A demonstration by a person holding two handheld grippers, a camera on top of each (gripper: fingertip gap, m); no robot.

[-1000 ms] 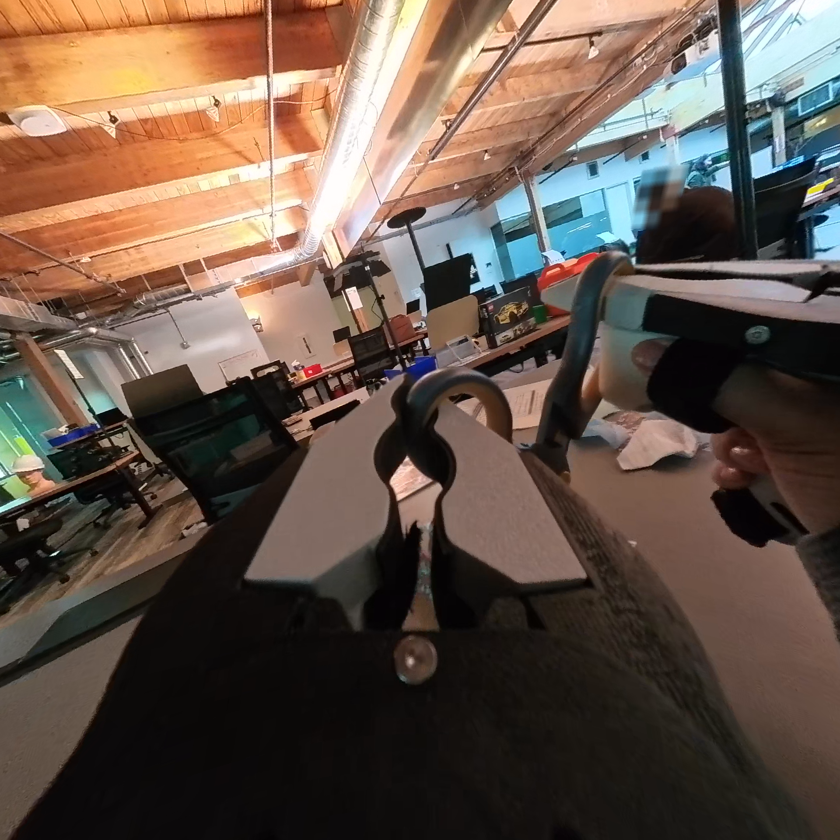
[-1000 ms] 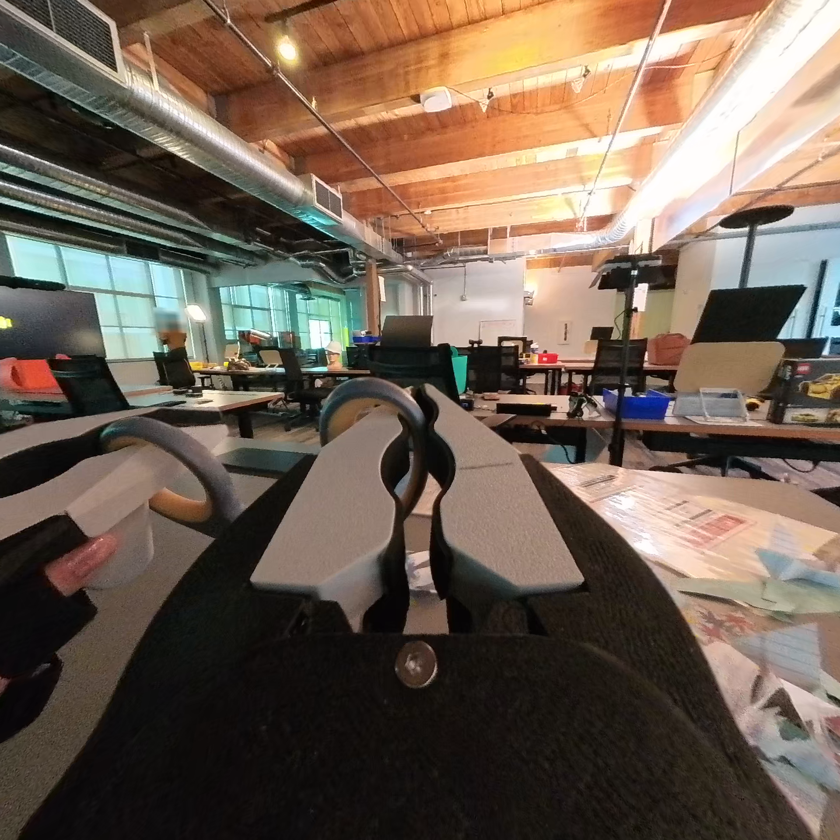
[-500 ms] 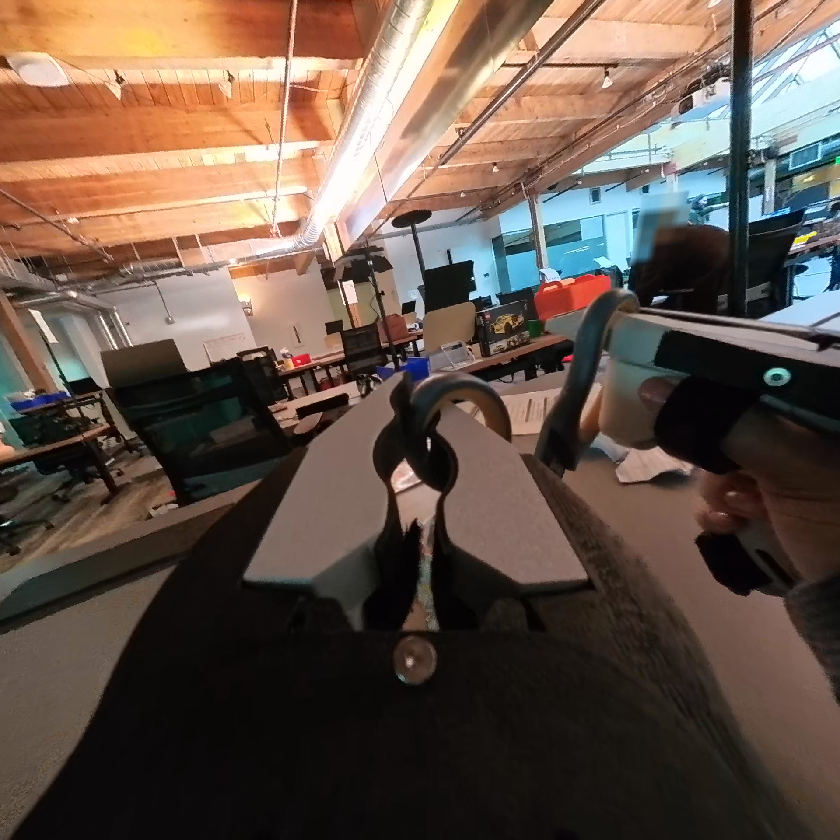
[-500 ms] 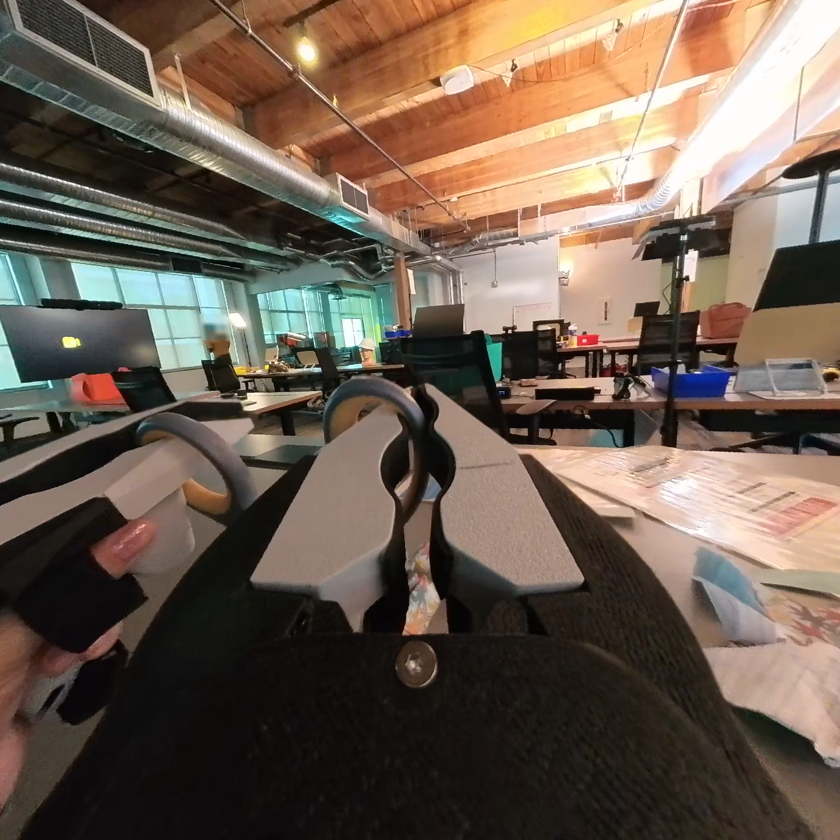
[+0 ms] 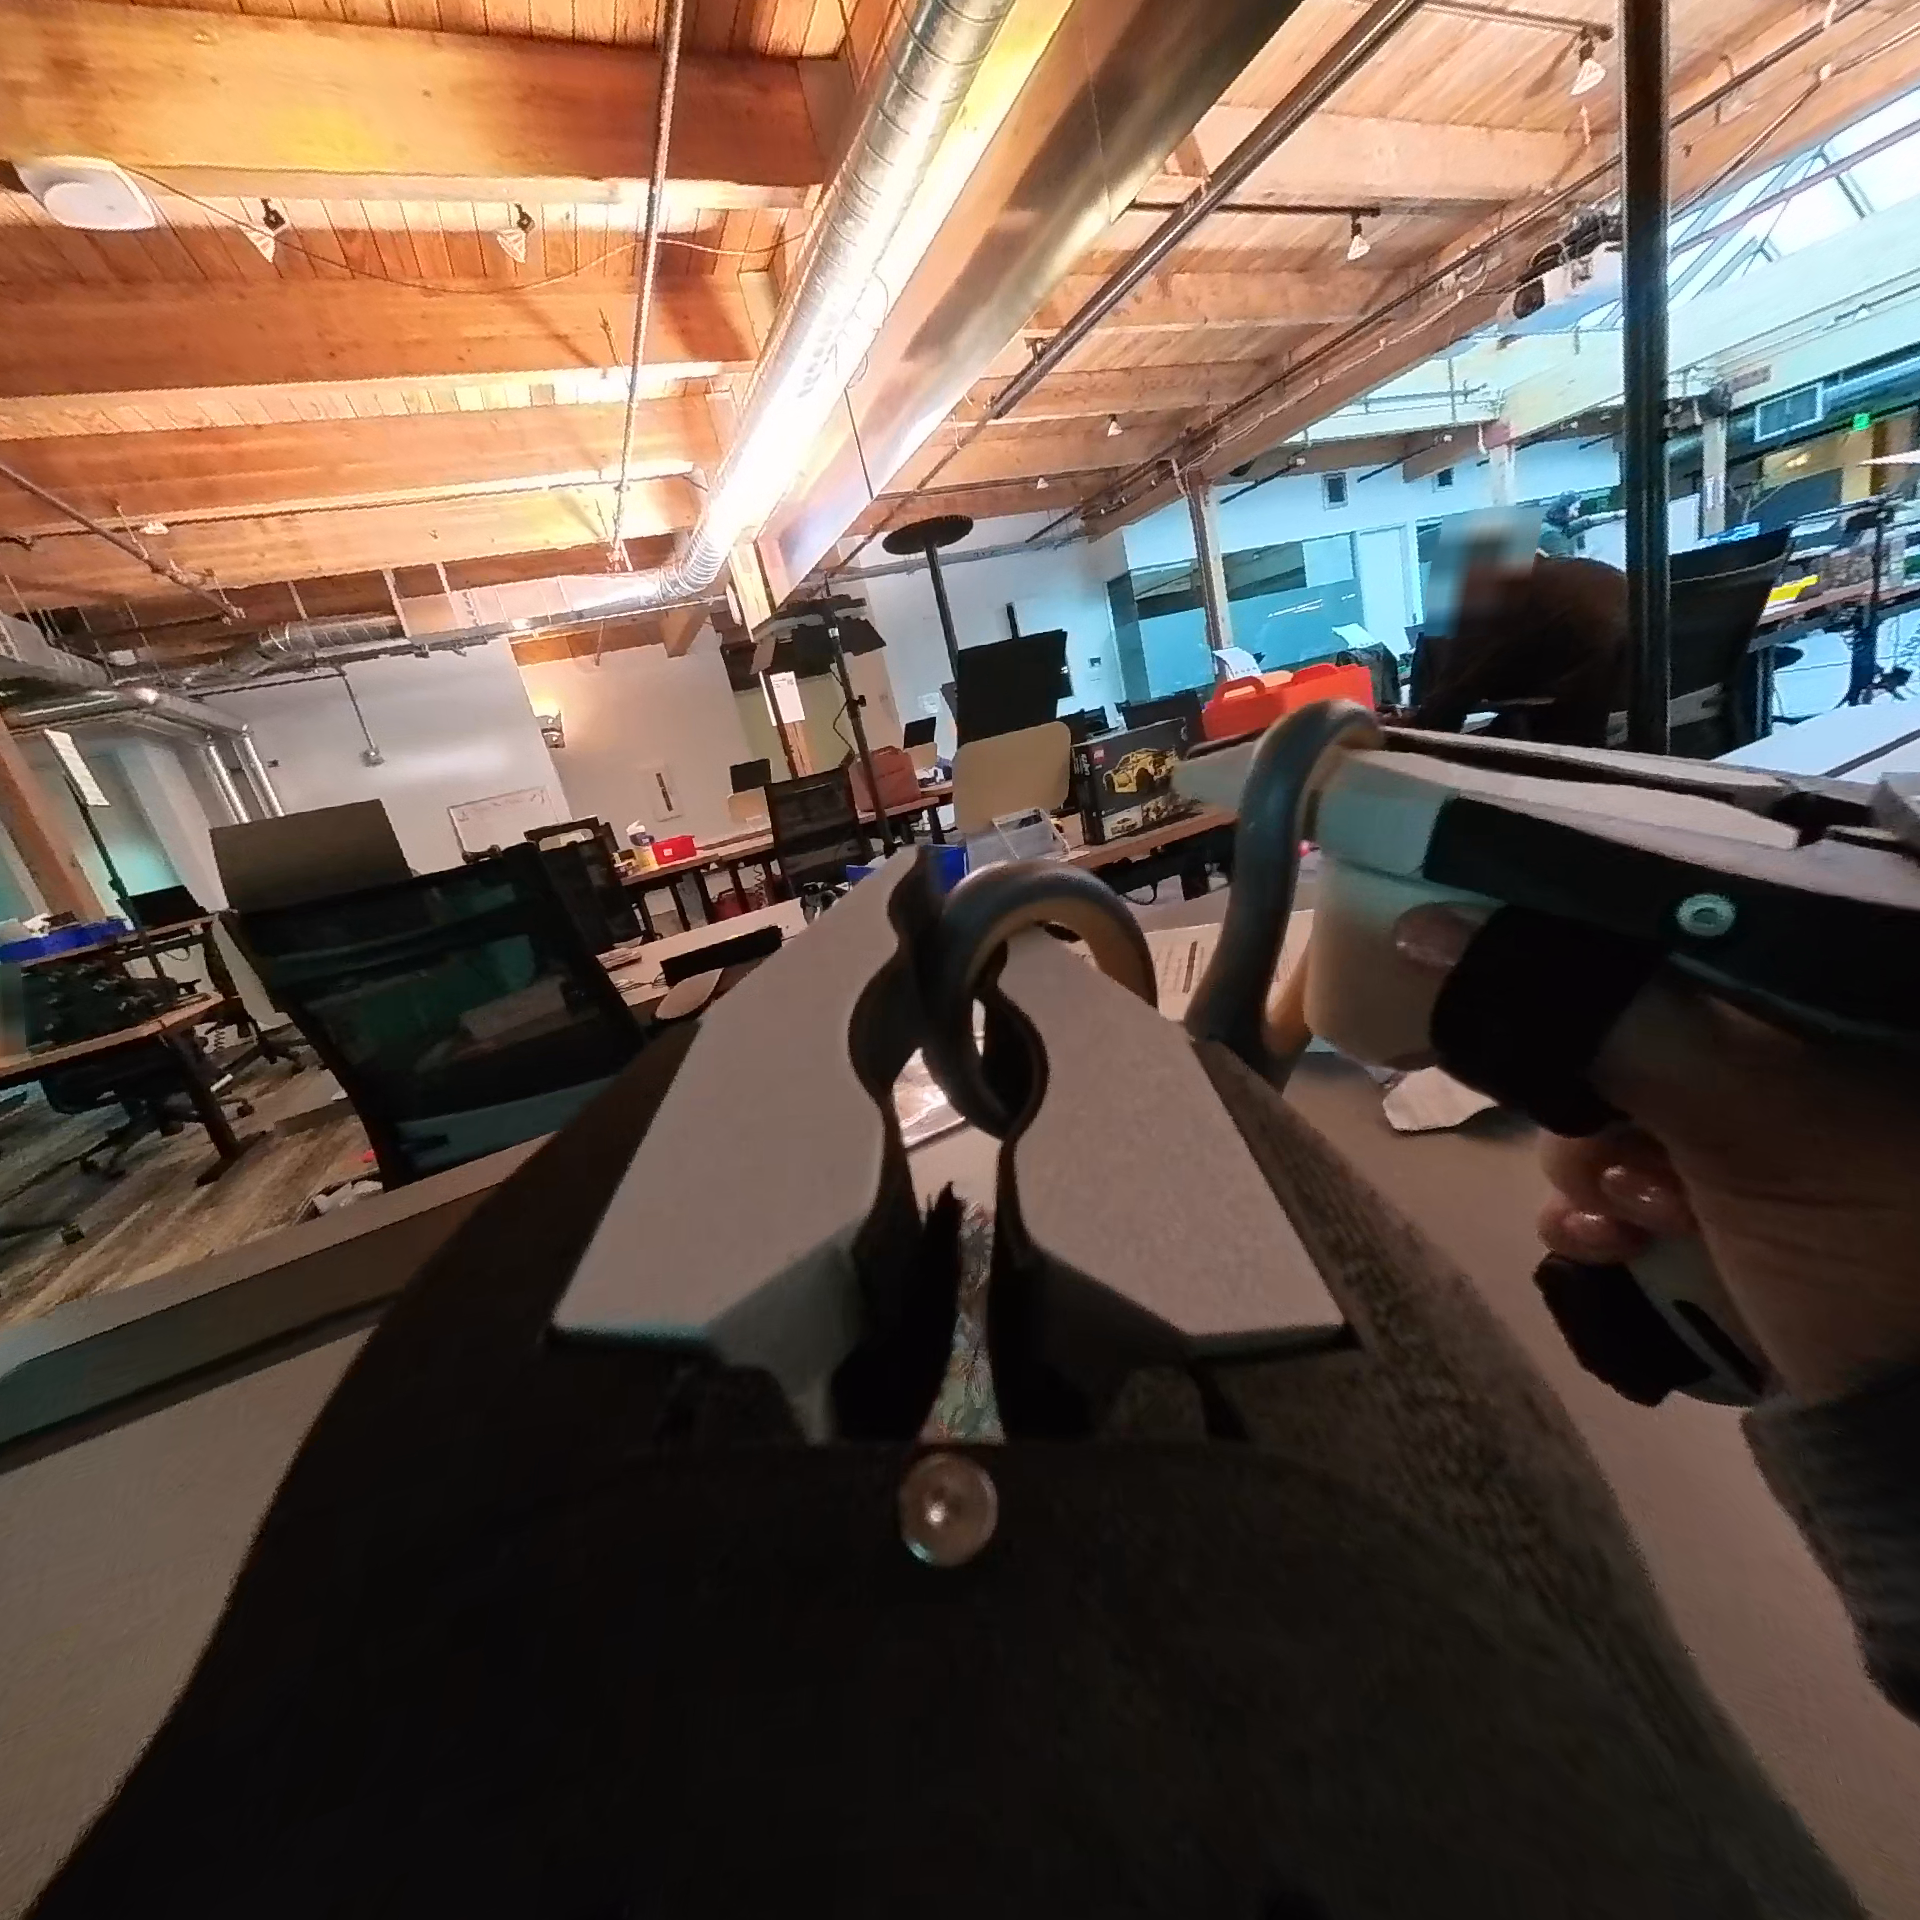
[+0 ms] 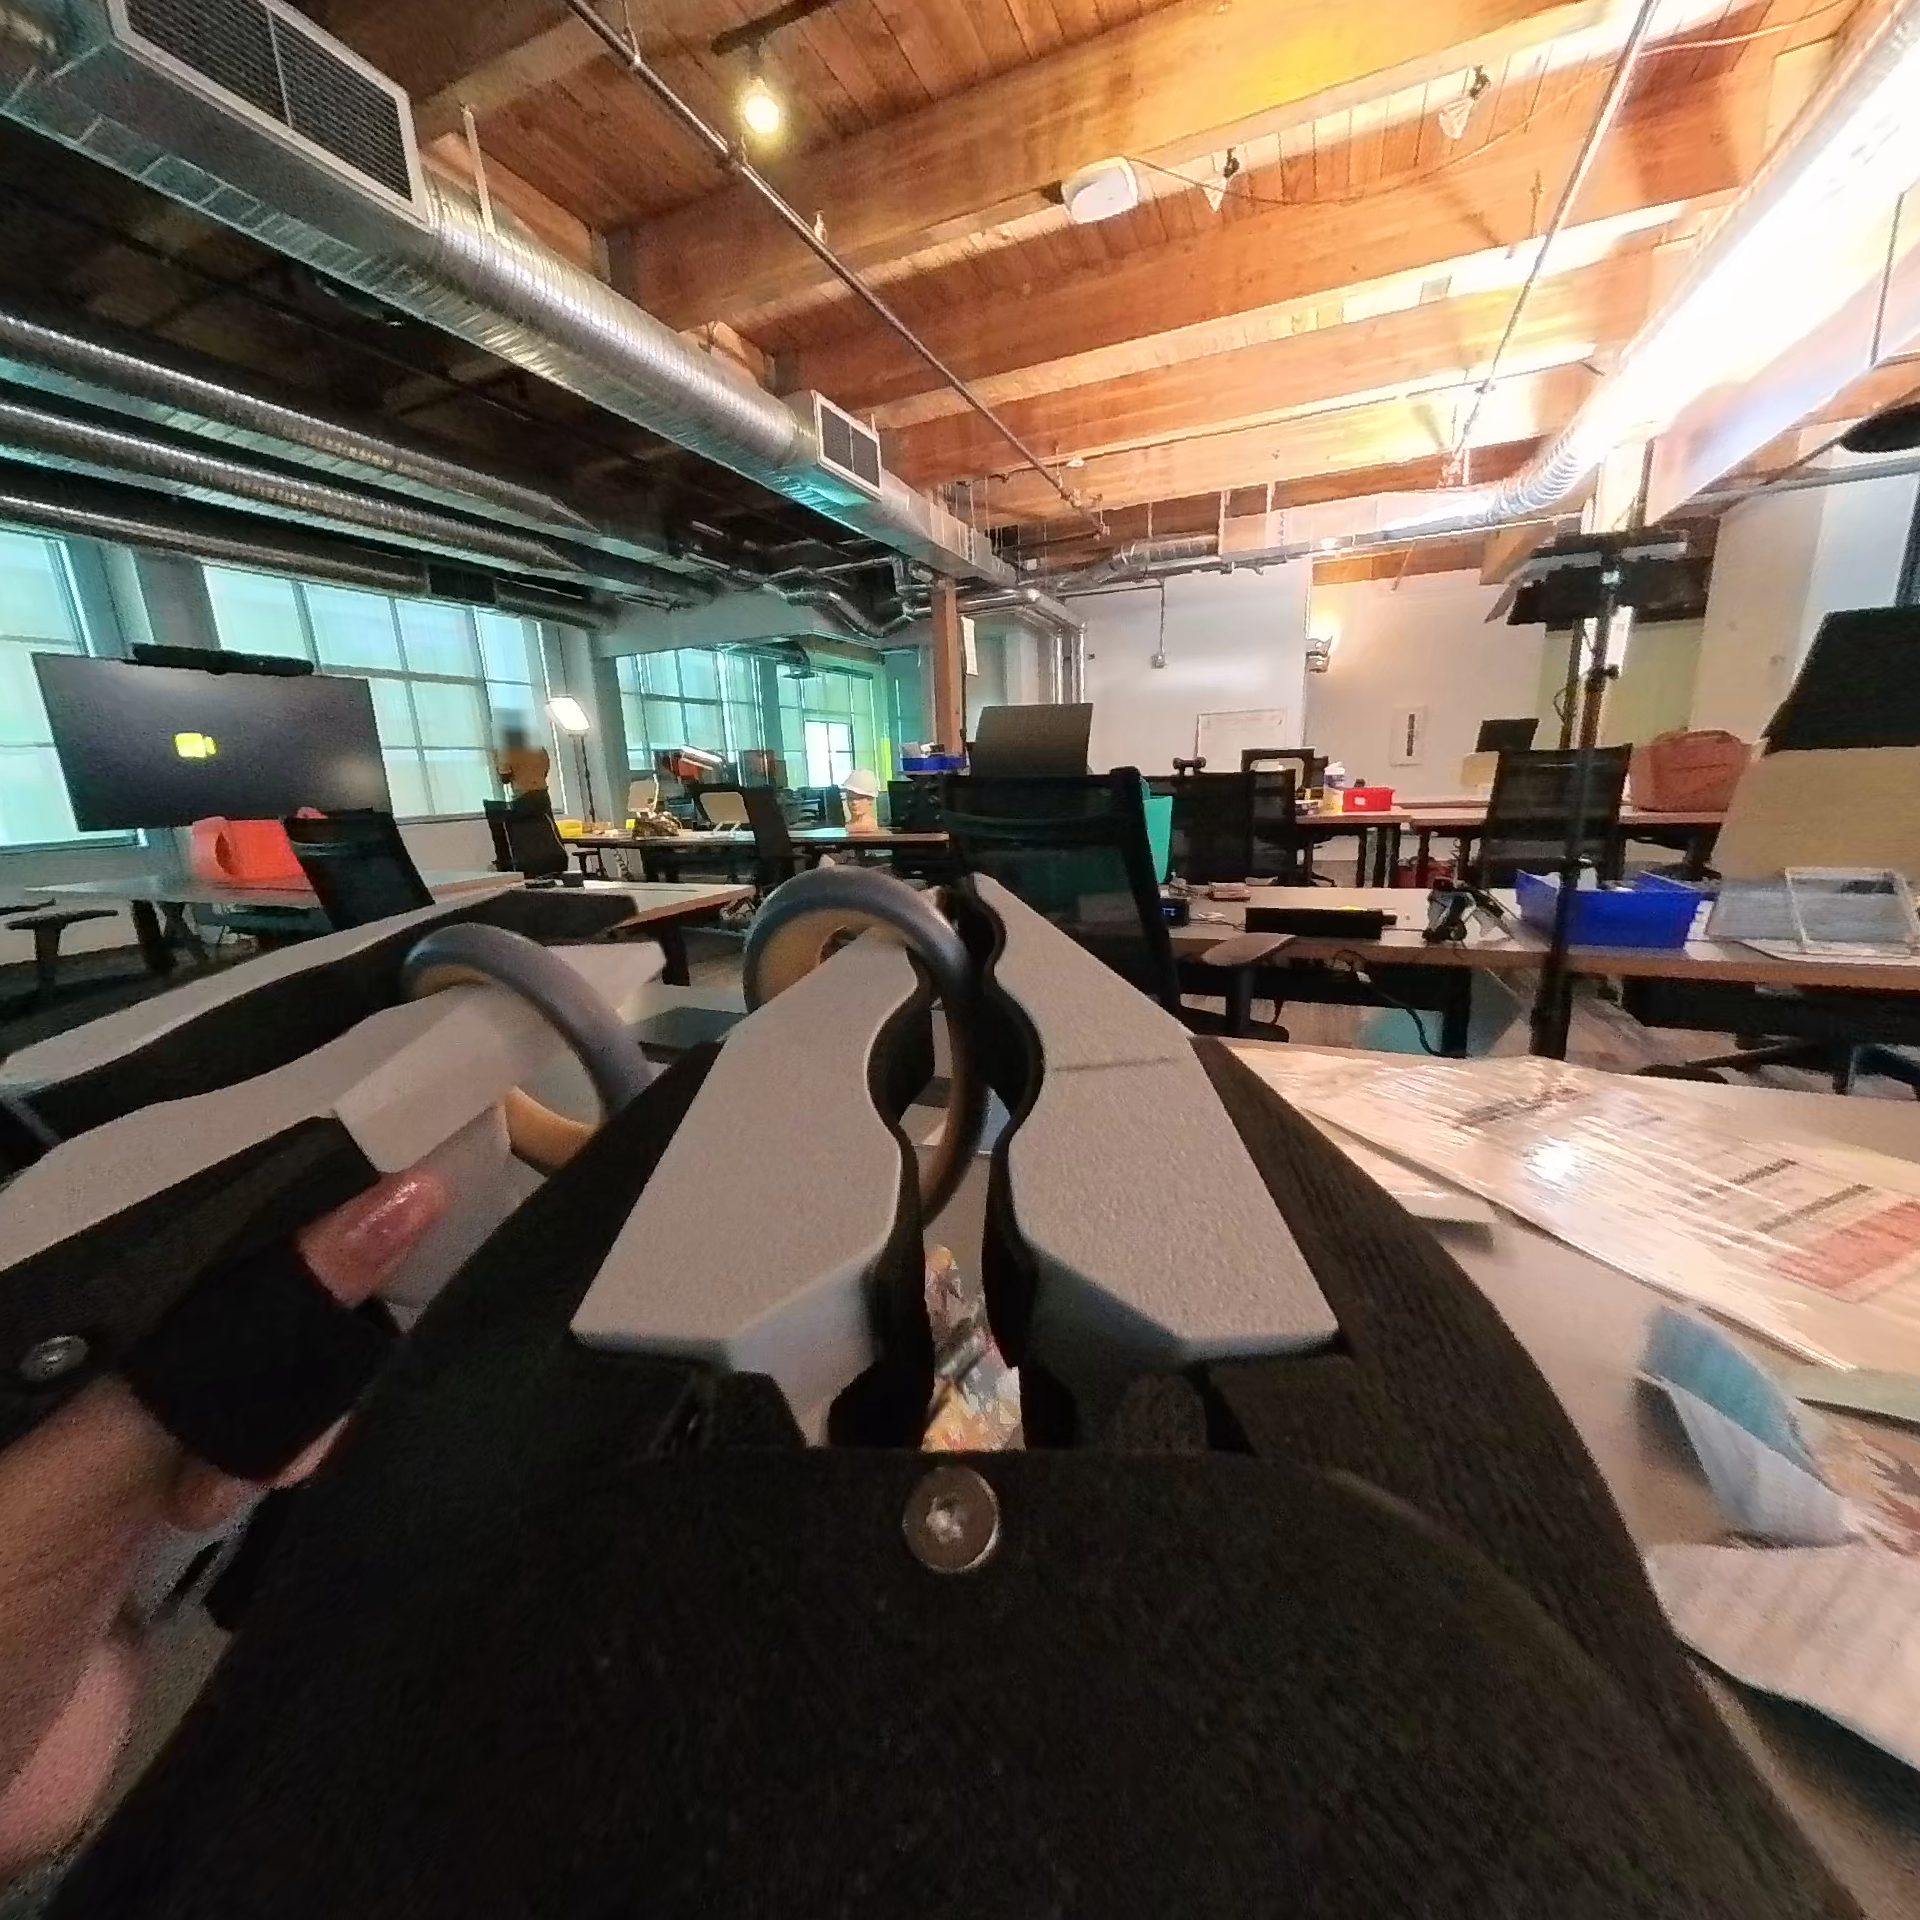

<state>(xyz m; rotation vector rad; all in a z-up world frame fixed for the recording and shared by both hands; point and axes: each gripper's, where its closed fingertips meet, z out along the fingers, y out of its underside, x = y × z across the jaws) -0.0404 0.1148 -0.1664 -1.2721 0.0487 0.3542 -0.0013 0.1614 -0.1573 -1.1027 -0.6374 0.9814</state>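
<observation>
Left wrist view: the left gripper (image 5: 940, 940) is clenched on a grey scissor handle loop (image 5: 1049, 925), above the grey tabletop (image 5: 1403, 1174). Right wrist view: the right gripper (image 6: 961, 940) clamps the other grey handle loop (image 6: 852, 925); printed paper sheets (image 6: 1662, 1164) lie right.

Right gripper (image 6: 961, 914): grey fingers (image 6: 790, 1132) closed together, with a grey scissor handle ring (image 6: 831, 914) looped round the left finger, its band passing down through the slot between both. Left gripper (image 6: 499, 966) just beside it at left, carrying a second grey ring (image 6: 520, 987); hand (image 6: 125, 1455) on its grip. Laminated printed sheet (image 6: 1662, 1174) and patterned paper scraps (image 6: 1766, 1455) lie on grey table (image 6: 1538, 1309) at right. Black mesh chair (image 6: 1049, 862) beyond.
</observation>
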